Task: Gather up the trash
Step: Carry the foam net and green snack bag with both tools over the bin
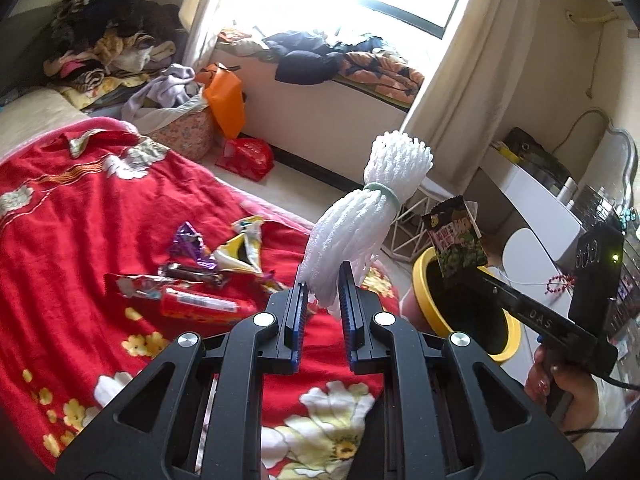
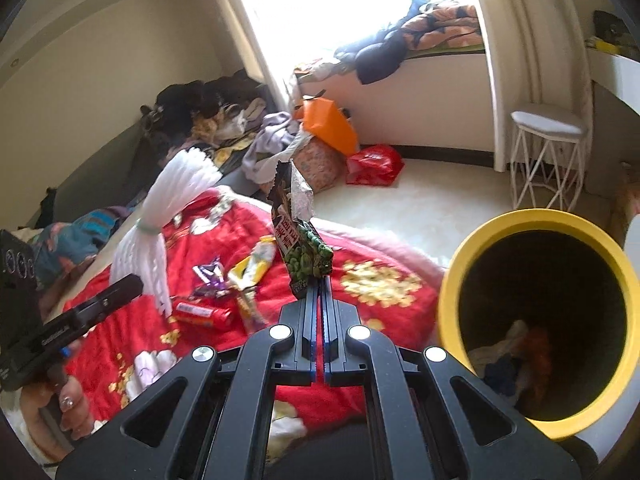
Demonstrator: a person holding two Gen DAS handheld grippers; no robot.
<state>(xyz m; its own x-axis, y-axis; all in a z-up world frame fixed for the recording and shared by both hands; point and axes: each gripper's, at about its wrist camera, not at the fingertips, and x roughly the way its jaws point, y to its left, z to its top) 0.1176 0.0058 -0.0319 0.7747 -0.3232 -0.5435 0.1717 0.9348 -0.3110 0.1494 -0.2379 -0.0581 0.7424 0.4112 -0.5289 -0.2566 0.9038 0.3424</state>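
Yellow-rimmed bin (image 2: 540,320) sits lower right; right gripper (image 2: 320,280), fingers clamped on green snack wrapper (image 2: 304,248), should swing over its mouth before releasing; left gripper (image 1: 323,280) pinches white foam netting (image 1: 360,216).

A lived-in home bedroom. A bed under a red, flower-patterned blanket (image 1: 100,216) fills the foreground, its head end heaped with dark, loosely piled clothes (image 1: 108,20). Beyond the bed's foot, a bright window with cream curtains (image 1: 452,92) lights a ledge strewn with an orange patterned quilt (image 1: 384,68). Beside the bed stand a yellow-rimmed round waste bin (image 2: 536,316) and a white wire-legged stool (image 2: 546,152).
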